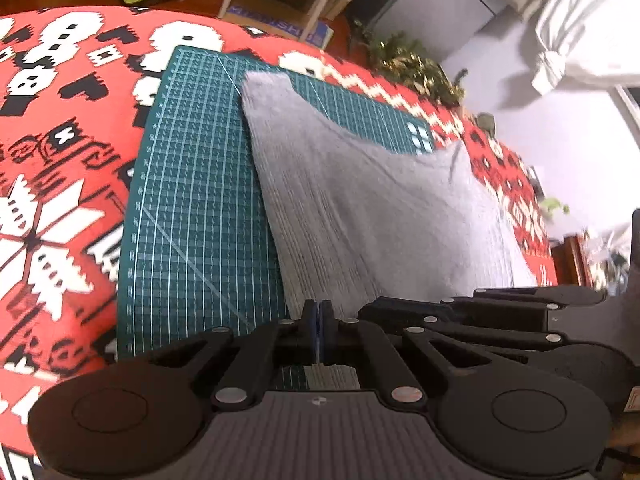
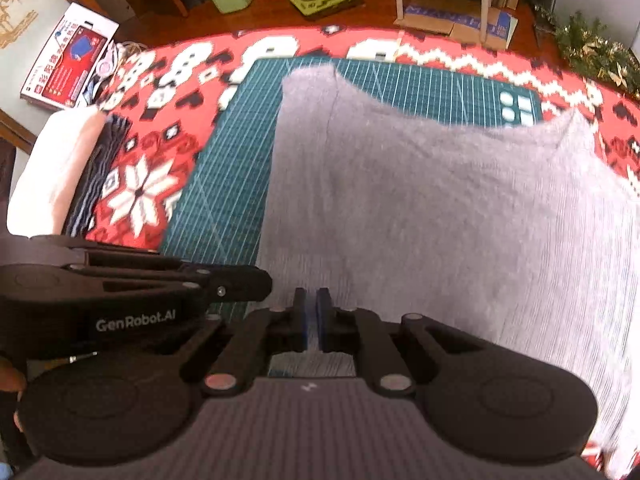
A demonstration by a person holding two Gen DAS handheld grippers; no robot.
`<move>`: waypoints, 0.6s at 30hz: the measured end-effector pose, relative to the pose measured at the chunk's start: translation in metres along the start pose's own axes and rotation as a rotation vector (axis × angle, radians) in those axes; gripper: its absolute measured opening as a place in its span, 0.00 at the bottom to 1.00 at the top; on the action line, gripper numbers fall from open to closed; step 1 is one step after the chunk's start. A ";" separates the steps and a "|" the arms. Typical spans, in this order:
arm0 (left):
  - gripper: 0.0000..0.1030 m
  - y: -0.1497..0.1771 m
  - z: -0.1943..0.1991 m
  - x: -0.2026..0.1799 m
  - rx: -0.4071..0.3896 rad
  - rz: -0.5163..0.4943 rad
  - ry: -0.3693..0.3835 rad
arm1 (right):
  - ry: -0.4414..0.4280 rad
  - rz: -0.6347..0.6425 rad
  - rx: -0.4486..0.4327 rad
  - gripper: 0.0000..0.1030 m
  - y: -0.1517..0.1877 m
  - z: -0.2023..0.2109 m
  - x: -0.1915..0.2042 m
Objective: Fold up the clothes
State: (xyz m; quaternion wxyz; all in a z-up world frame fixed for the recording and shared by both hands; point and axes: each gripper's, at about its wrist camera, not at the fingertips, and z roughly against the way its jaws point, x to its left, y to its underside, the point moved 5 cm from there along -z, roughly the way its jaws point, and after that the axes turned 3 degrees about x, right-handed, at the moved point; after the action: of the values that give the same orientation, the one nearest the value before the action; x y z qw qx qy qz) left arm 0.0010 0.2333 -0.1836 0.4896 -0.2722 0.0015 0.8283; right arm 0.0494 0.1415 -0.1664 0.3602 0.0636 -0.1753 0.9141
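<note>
Both my left claw (image 1: 319, 322) and right claw (image 2: 311, 320) clench the grey garment (image 2: 420, 208)'s near edge; next, I'd judge, carry it toward the table's far edge.

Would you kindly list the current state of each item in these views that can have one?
Left gripper: shut on the grey garment's near edge.
Right gripper: nearly shut, a thin gap shows; grip unclear.
Grey garment: spread over the mat, near edge lifted.
Cutting mat: flat on the patterned cloth.
Stacked clothes: folded, piled at table edge.
</note>
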 end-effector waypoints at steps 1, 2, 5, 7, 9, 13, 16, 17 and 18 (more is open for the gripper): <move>0.01 0.004 -0.002 0.000 0.010 -0.004 -0.004 | 0.002 0.001 0.008 0.06 0.004 -0.002 0.001; 0.01 0.008 -0.004 0.000 0.020 -0.006 -0.009 | 0.003 0.002 0.011 0.06 0.007 -0.002 0.001; 0.01 0.019 -0.002 0.001 0.030 -0.022 -0.017 | -0.001 0.012 0.024 0.06 0.016 -0.001 0.003; 0.01 0.023 0.000 0.001 0.044 -0.033 -0.028 | -0.004 0.009 0.029 0.06 0.021 0.003 0.003; 0.01 0.028 0.003 0.000 0.054 -0.033 -0.029 | -0.010 0.005 0.034 0.07 0.025 0.006 0.005; 0.01 0.037 0.001 -0.001 0.077 -0.040 -0.041 | -0.002 0.012 0.058 0.08 0.033 0.005 0.011; 0.01 0.039 0.005 -0.003 0.062 -0.039 -0.038 | -0.004 -0.004 0.019 0.08 0.031 0.014 0.012; 0.01 0.039 0.008 -0.004 0.049 -0.040 -0.038 | -0.005 -0.007 0.004 0.08 0.029 0.016 0.012; 0.01 0.037 0.008 -0.005 0.040 -0.038 -0.038 | -0.002 -0.012 -0.008 0.08 0.027 0.018 0.012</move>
State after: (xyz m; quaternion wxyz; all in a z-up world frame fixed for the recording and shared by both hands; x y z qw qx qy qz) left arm -0.0315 0.2124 -0.1844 0.5107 -0.2466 0.0038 0.8236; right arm 0.0221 0.1248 -0.1544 0.3655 0.0643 -0.1790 0.9112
